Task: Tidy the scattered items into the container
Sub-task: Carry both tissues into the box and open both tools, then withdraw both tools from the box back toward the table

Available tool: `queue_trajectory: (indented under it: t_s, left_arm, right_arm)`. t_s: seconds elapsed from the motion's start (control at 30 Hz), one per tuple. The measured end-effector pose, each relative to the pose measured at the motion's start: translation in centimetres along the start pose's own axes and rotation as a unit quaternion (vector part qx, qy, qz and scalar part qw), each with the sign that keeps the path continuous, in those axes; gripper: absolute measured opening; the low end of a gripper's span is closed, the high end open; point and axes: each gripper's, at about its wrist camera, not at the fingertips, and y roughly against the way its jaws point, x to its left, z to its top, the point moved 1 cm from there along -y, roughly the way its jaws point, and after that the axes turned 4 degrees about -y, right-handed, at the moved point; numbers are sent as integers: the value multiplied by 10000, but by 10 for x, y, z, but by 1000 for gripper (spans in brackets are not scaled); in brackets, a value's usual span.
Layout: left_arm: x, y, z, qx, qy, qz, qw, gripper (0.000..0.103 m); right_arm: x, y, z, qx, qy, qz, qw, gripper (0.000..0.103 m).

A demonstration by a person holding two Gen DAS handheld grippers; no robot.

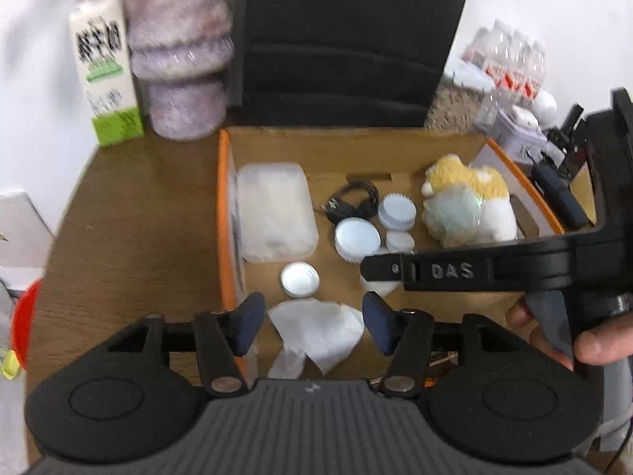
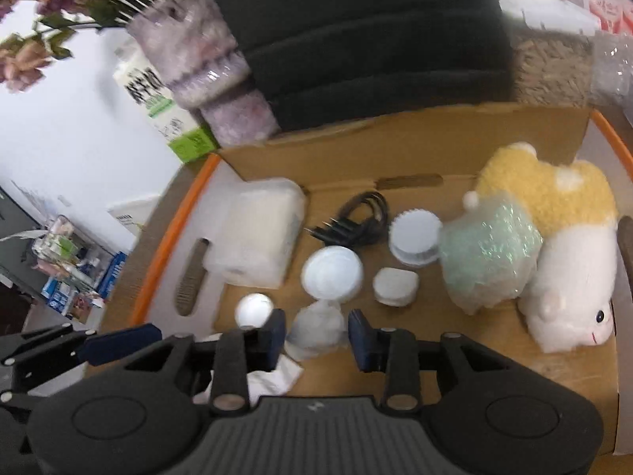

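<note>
Both claws hang over the near edge of the box, pointing down into it. Left claw wide apart, nothing pinched; a crumpled white tissue lies loose right between and just below its pads, inside the box at the near wall. Right claw at a middling gap, pads not pressing; a white wad sits between them, apparently on the box floor and let go rather than held. In the left view the right claw crosses in from the right, one finger above the small caps. Box already holds a plastic tub, black cable, plush and a bubble-wrap lump. No loose task item shows on the tabletop in either view. Judgement: both drops look done; next move is back out of the box, and which hand is nearer the next item can't be told
</note>
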Motion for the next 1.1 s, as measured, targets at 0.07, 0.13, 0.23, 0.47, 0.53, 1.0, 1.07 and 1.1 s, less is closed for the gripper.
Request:
queue_trajectory:
  t_s: [0.07,0.13,0.23,0.47,0.53,1.0,1.07,1.1]
  left_arm:
    - [-1,15,5,-182,-41,136,9997,67]
    - [-3,30,7,-349,-14,237,9991,69]
    - [-6,47,7,-466,67,278,9985,76]
    - [-24,100,-7,-868,120,274,9958,103]
    - [-28,111,-18,-992,151,362,9943,103]
    - [-19,153,-126,-682,744,415,9940,103]
    - [-16,163,-140,-696,923,366,9926,103]
    - [-15,170,-147,-755,987,295,9918,103]
  right_arm:
    - [6,20,-2,-148,94,116,9998,46]
    - [11,42,-5,-363,265,11,9990,49]
    - [13,73,-10,-591,454,-230,9970,51]
    - [1,151,-31,-934,650,-563,9919,59]
    - [-6,165,-40,-964,577,-615,9918,61]
    - [-23,221,-155,-1065,732,-640,9895,67]
    - [-20,229,-172,-1171,796,-642,9878,67]
    - [-17,235,-182,-1253,856,-614,9865,67]
